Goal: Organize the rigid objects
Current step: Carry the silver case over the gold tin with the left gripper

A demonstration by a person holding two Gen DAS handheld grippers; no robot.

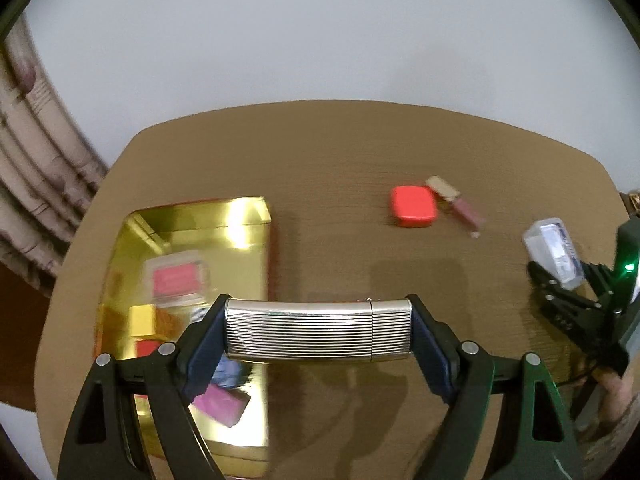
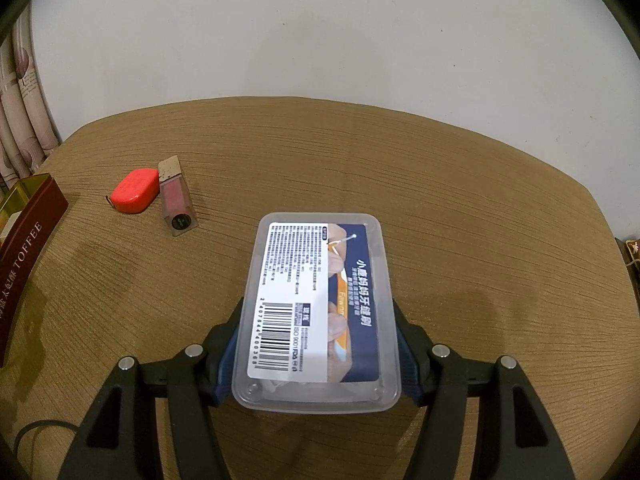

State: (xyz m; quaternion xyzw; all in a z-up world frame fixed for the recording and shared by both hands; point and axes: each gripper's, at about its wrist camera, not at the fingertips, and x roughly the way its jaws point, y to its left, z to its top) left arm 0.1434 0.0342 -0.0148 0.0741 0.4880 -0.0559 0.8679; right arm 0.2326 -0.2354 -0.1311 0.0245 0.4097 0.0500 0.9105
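The left tongs (image 1: 319, 330) hold a ribbed silver case (image 1: 319, 330) by its two short ends, above the bench (image 1: 360, 140) and just beside the right wall of the gold tin (image 1: 182, 216). The next step, as I judge it, is to put this case into the tin. To do it well, the tongs should carry the case across over the tin wall, keep it level, and lower it on a free part of the gold floor. The near and middle part already hold a pink-and-clear box (image 1: 178, 282), a yellow block (image 1: 143, 319) and a pink packet (image 1: 222, 404), so the far part of the tin looks like the better place. The grip is only on the ends, and the metal looks smooth, so the pads should not loosen before the case rests.

The right tongs (image 2: 316, 354) hold a clear plastic box (image 2: 318, 312) by its long sides, over the middle of the bench; it can wait until the left side is free.

The silver case is long, with fine lines along its length and a seam near its right end, like a cap. A red rounded case (image 1: 413, 206) and a pink lip gloss tube (image 1: 456, 202) lie touching each other toward the far right corner of the bench.
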